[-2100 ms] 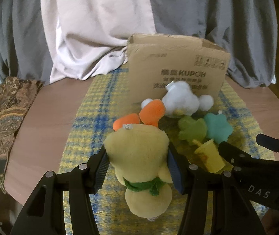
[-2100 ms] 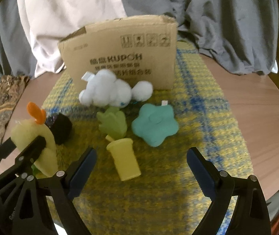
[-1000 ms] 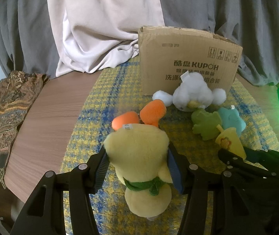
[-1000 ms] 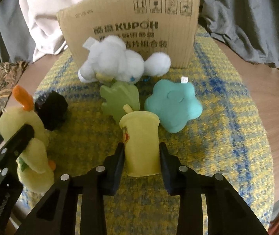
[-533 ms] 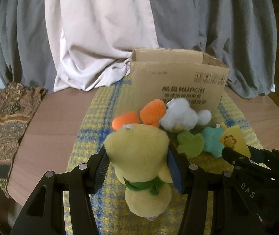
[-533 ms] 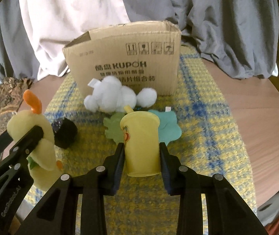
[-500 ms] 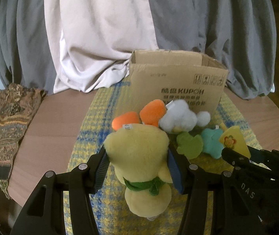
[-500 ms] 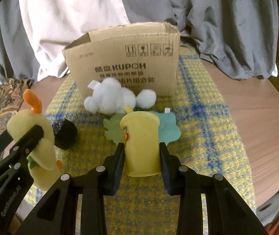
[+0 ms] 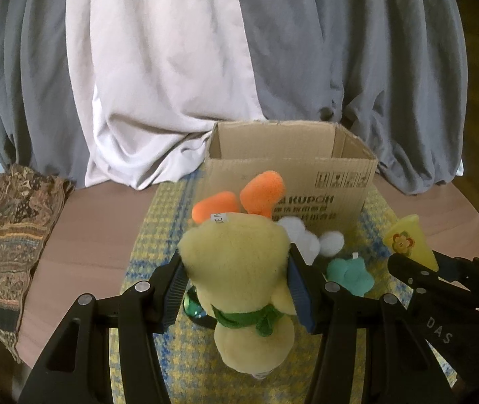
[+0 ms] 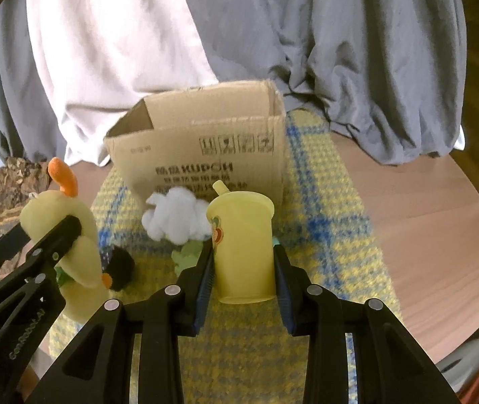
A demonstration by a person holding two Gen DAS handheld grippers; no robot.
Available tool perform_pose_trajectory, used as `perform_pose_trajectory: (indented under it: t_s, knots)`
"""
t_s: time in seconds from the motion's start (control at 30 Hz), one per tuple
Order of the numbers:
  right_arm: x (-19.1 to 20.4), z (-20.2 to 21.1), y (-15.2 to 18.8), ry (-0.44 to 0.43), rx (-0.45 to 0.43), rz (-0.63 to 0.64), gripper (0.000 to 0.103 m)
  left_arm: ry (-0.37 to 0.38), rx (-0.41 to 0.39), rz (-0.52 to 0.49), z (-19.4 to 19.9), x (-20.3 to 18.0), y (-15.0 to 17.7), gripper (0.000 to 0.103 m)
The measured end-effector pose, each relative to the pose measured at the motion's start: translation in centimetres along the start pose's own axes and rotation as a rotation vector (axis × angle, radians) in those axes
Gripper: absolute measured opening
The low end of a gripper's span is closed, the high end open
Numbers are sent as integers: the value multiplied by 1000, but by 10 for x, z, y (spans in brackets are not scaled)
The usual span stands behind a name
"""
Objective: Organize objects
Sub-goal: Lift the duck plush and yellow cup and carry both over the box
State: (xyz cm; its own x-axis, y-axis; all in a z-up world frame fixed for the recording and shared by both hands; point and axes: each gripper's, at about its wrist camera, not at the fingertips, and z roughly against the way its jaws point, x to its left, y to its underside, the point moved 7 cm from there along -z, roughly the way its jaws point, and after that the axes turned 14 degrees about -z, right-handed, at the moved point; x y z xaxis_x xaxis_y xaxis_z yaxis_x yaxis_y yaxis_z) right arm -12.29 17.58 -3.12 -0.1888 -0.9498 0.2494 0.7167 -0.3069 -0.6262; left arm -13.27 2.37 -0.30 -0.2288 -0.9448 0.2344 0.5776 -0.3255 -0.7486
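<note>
Round wooden table [image 10: 441, 229], yellow-and-blue woven mat [image 10: 323, 202], grey and white drapes behind; both grippers loaded and raised in front of an open cardboard box [image 9: 289, 175].

Left gripper [image 9: 236, 286] is clamped on a yellow plush toy [image 9: 236, 269], pads squeezing its soft body from both sides; its long axis runs away from the camera, orange tips toward the box, green collar and rounded end nearest the gripper. Right gripper [image 10: 242, 269] is clenched on a yellow toy cup [image 10: 242, 245], held upright, lid and spout up, base at pad level, apparently to keep it square for a drop. Both are clear of the mat, short of the box mouth. Still on the mat by the box front: white plush [image 10: 175, 219], teal star plush [image 9: 350, 276], pale green plush [image 10: 187, 256], small black toy [image 10: 120, 266]. Judged step: carrying both to the box.
</note>
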Motion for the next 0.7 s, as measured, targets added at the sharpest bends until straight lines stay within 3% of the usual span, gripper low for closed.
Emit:
perform_pose_trajectory:
  t_s: [0.7]
  knots:
    - [13,26,-56,3,-90,19,34,22,-71,-19,0,5,-62,54]
